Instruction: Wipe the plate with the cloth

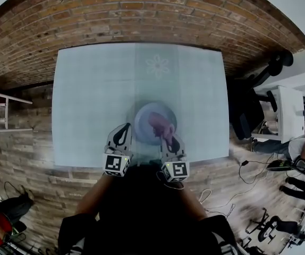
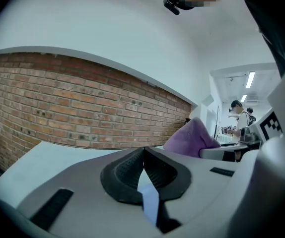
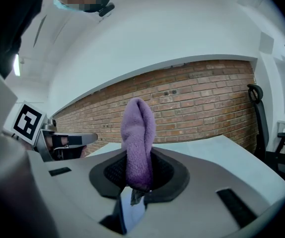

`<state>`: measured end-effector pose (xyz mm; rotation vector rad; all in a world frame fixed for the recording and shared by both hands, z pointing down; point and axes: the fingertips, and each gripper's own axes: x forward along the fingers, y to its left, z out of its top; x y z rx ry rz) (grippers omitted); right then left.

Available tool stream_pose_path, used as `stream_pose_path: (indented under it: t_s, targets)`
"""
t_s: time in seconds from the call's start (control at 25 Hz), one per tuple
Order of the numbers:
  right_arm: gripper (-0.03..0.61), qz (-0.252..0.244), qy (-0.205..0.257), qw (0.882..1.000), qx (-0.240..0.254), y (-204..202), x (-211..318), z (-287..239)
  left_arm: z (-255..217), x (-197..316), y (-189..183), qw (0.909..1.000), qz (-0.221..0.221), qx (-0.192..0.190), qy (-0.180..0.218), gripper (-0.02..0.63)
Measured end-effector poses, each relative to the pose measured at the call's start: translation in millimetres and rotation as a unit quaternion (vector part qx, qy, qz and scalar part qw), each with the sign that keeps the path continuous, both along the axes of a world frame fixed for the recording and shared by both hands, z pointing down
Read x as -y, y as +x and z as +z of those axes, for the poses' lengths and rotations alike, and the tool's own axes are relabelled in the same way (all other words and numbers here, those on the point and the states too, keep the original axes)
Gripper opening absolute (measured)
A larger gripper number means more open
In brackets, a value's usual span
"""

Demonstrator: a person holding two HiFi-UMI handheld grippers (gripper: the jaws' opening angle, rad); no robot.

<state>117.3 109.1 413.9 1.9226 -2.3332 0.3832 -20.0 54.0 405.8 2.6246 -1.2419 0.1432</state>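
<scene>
right tongs (image 3: 137, 175) clamp the purple cloth (image 3: 138, 133) over the plate (image 1: 142, 117) mid-desk (image 1: 89, 100), left tongs (image 2: 143, 168) closed and empty at the plate's 8 o'clock; best to lower the cloth flat, wipe in circles, and steady the rim.

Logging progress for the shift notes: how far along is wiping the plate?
Done: the cloth is picked up, clamped in the right gripper. In hand: it is held over the plate on the table, apparently lifted clear, not pressed down. The left gripper is shut and empty, beside the plate. Left: the wiping itself; whether any strokes were already made cannot be told.
</scene>
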Motion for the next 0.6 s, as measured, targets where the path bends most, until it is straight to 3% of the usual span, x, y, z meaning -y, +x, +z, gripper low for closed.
stream_pose_path:
  t_s: [0.6]
  targets:
    - [0.077, 0.007, 0.001, 1.000, -0.010, 3.4, -7.7, 2.1, -1.8, -4.0, 8.0, 0.9999, 0.012, -0.002, 0.001, 0.034]
